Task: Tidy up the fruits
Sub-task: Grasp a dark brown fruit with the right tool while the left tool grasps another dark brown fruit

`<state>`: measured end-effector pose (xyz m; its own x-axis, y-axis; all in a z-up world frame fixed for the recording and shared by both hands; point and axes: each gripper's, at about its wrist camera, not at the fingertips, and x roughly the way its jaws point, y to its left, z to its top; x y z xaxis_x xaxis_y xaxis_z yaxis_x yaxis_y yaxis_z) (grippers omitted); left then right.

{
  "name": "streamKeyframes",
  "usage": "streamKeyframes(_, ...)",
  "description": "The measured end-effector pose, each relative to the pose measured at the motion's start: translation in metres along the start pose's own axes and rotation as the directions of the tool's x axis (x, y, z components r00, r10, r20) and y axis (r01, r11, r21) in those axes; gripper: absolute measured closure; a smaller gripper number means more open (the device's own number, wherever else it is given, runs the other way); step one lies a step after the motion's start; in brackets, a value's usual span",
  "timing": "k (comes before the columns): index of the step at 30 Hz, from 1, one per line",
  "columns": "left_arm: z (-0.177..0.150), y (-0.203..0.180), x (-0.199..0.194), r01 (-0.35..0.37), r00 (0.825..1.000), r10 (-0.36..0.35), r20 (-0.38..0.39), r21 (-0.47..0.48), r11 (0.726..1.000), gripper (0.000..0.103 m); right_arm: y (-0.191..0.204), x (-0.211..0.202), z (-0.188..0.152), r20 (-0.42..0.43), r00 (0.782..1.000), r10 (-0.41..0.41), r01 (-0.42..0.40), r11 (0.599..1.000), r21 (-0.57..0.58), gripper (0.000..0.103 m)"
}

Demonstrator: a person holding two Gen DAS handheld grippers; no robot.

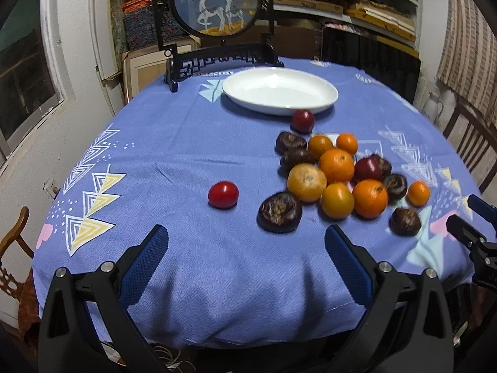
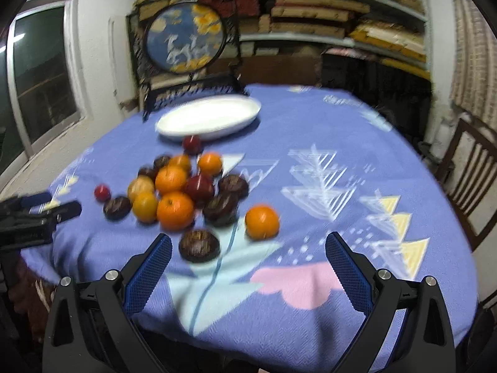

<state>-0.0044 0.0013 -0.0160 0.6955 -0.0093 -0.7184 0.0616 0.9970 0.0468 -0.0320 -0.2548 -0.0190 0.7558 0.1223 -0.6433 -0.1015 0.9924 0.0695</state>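
Between wide-open, empty left tool (image 1: 247, 242) and right tool (image 2: 248, 248), red tomato (image 1: 223, 194) lying crosswise, left-to-right.

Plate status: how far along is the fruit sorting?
Nothing done: the white plate holds no fruit. Nothing in hand: left gripper and right gripper are both open. All left: the fruit pile and a stray red tomato sit on the tablecloth.

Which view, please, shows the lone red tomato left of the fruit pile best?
The left wrist view: the tomato is sharp and unobstructed on the cloth. In the right wrist view it is small and blurred.
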Motion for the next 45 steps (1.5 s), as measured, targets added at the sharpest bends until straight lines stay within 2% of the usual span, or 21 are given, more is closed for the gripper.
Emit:
streamKeyframes(3, -0.004, 0.003, 0.010, 0.004, 1.000, -0.005, -0.030, -0.008, 1.000, 0.004, -0.004, 0.016, -0.011, -0.064, 0.996, 0.060, -0.060, 0.998, 0.010, 0.005)
streamKeyframes(5, -0.005, 0.004, 0.016, 0.009, 0.999, -0.010, -0.046, -0.011, 1.000, 0.004, -0.001, 0.022, -0.013, -0.073, 0.994, 0.085, -0.086, 0.996, -0.010, 0.013)
streamKeyframes(6, -0.006, 0.005, 0.019, 0.007, 0.999, -0.007, -0.050, -0.011, 1.000, 0.004, 0.001, 0.024, -0.012, -0.074, 0.993, 0.088, -0.090, 0.996, -0.021, 0.020)
streamKeyframes(10, -0.004, 0.006, 0.025, 0.006, 0.998, -0.007, -0.055, -0.012, 1.000, 0.004, 0.010, 0.037, -0.007, -0.096, 0.988, 0.125, -0.129, 0.991, -0.045, 0.032)
streamKeyframes(15, -0.003, 0.003, 0.029, -0.003, 0.998, 0.004, -0.062, 0.007, 1.000, 0.004, 0.018, 0.050, 0.002, -0.113, 0.980, 0.167, -0.173, 0.984, -0.047, 0.041)
streamKeyframes(17, -0.003, 0.003, 0.030, -0.005, 0.998, 0.005, -0.063, 0.006, 1.000, 0.004, 0.024, 0.055, 0.003, -0.129, 0.976, 0.174, -0.183, 0.981, -0.065, 0.047)
streamKeyframes(19, -0.004, 0.005, 0.031, -0.005, 0.998, 0.005, -0.068, 0.004, 1.000, 0.004, 0.030, 0.061, 0.002, -0.150, 0.972, 0.179, -0.193, 0.978, -0.084, 0.063)
streamKeyframes(22, -0.003, 0.004, 0.033, -0.002, 0.997, 0.003, -0.071, 0.004, 1.000, 0.004, 0.038, 0.060, 0.001, -0.135, 0.978, 0.158, -0.177, 0.975, -0.136, 0.063)
streamKeyframes(27, -0.001, -0.008, 0.041, 0.033, 0.997, -0.030, -0.070, 0.045, 0.998, 0.004, 0.025, 0.047, 0.006, -0.090, 0.981, 0.170, -0.179, 0.979, -0.096, 0.063)
streamKeyframes(32, 0.005, -0.025, 0.058, 0.126, 0.990, -0.119, -0.073, 0.108, 0.986, 0.004, 0.010, 0.042, 0.005, -0.081, 0.984, 0.156, -0.162, 0.985, -0.067, 0.063)
streamKeyframes(36, 0.010, -0.023, 0.070, 0.148, 0.986, -0.140, -0.087, 0.090, 0.985, 0.004, 0.003, 0.039, 0.002, -0.077, 0.985, 0.158, -0.162, 0.985, -0.052, 0.063)
streamKeyframes(39, 0.010, -0.019, 0.070, 0.149, 0.987, -0.144, -0.068, 0.080, 0.986, 0.004, 0.001, 0.039, 0.001, -0.075, 0.984, 0.159, -0.163, 0.985, -0.047, 0.063)
streamKeyframes(40, 0.009, -0.018, 0.068, 0.152, 0.987, -0.147, -0.061, 0.081, 0.985, 0.011, 0.001, 0.039, 0.001, -0.076, 0.984, 0.160, -0.164, 0.985, -0.044, 0.063)
streamKeyframes(41, 0.009, -0.018, 0.068, 0.153, 0.987, -0.149, -0.057, 0.085, 0.985, 0.029, 0.001, 0.040, 0.001, -0.077, 0.984, 0.162, -0.166, 0.985, -0.042, 0.063)
streamKeyframes(42, 0.009, -0.018, 0.069, 0.163, 0.985, -0.158, -0.068, 0.086, 0.983, 0.038, 0.001, 0.041, 0.000, -0.079, 0.983, 0.165, -0.169, 0.985, -0.041, 0.063)
streamKeyframes(43, 0.009, -0.017, 0.073, 0.178, 0.981, -0.170, -0.089, 0.081, 0.981, 0.045, 0.001, 0.041, -0.001, -0.080, 0.983, 0.167, -0.171, 0.984, -0.041, 0.063)
streamKeyframes(45, 0.007, -0.016, 0.074, 0.177, 0.983, -0.171, -0.074, 0.089, 0.980, 0.045, 0.002, 0.041, -0.001, -0.081, 0.982, 0.171, -0.175, 0.984, -0.040, 0.063)
